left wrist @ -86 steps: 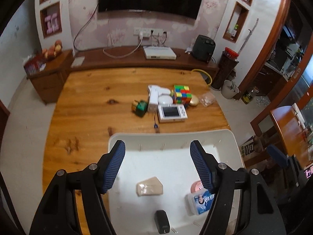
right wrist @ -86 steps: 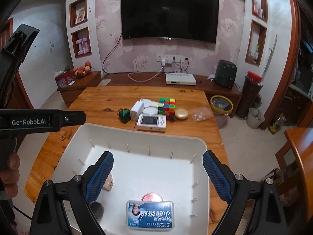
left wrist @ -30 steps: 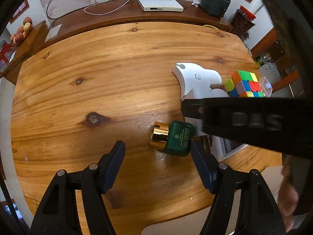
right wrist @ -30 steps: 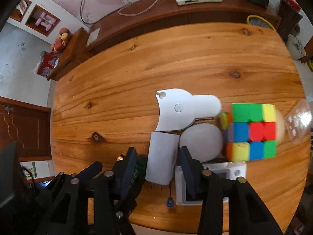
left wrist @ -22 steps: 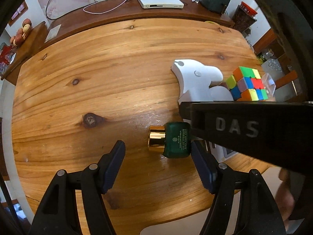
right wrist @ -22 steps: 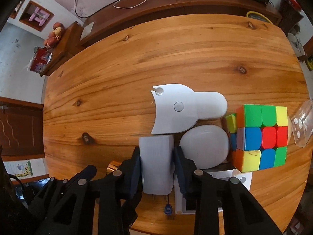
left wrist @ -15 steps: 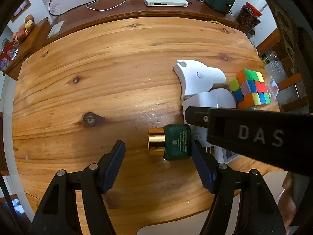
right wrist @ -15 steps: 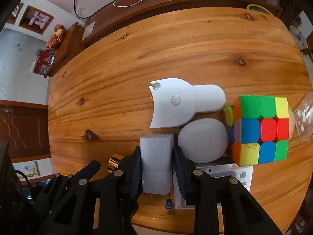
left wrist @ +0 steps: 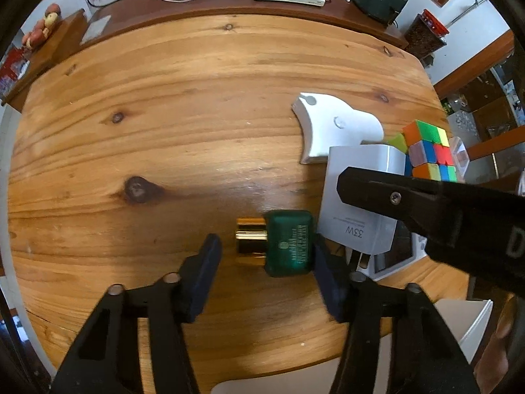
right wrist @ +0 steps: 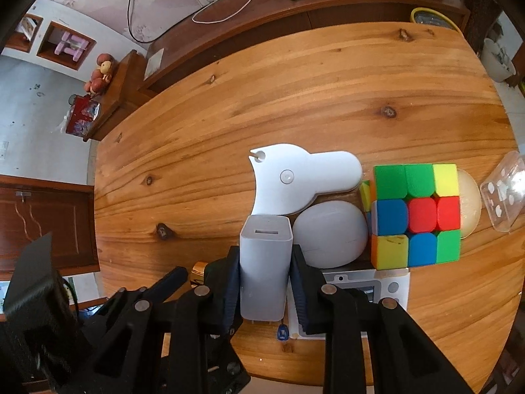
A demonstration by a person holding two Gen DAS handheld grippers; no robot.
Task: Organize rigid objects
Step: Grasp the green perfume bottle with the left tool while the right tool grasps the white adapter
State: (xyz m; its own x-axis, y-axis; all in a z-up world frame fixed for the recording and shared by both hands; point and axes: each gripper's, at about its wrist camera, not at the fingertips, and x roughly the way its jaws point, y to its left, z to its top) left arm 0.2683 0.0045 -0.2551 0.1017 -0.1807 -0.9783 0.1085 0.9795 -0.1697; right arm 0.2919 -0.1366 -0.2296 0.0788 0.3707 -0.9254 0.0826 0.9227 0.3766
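A green bottle with a gold cap point(left wrist: 282, 243) lies on its side on the wooden table point(left wrist: 164, 105). My left gripper point(left wrist: 265, 262) straddles it with fingers apart; the right pad touches the bottle's base, and the left pad is clear of the cap. My right gripper point(right wrist: 265, 269) is shut on a white 33W charger block point(right wrist: 264, 262), also seen in the left wrist view point(left wrist: 361, 197), lifted slightly off the table. The right gripper's arm point(left wrist: 443, 210) crosses the left wrist view.
Around the charger lie a white bird-shaped gadget point(right wrist: 295, 177), a white oval case point(right wrist: 329, 238), a colour cube point(right wrist: 415, 210), a gold round item point(right wrist: 469, 203), a clear plastic packet point(right wrist: 505, 193) and a small white screen device point(right wrist: 367, 287). A white bin's rim point(left wrist: 472, 325) shows at the lower right.
Both grippers came from above the bin to the table objects. My right gripper closed on the charger and raised it. My left gripper narrowed around the green bottle.
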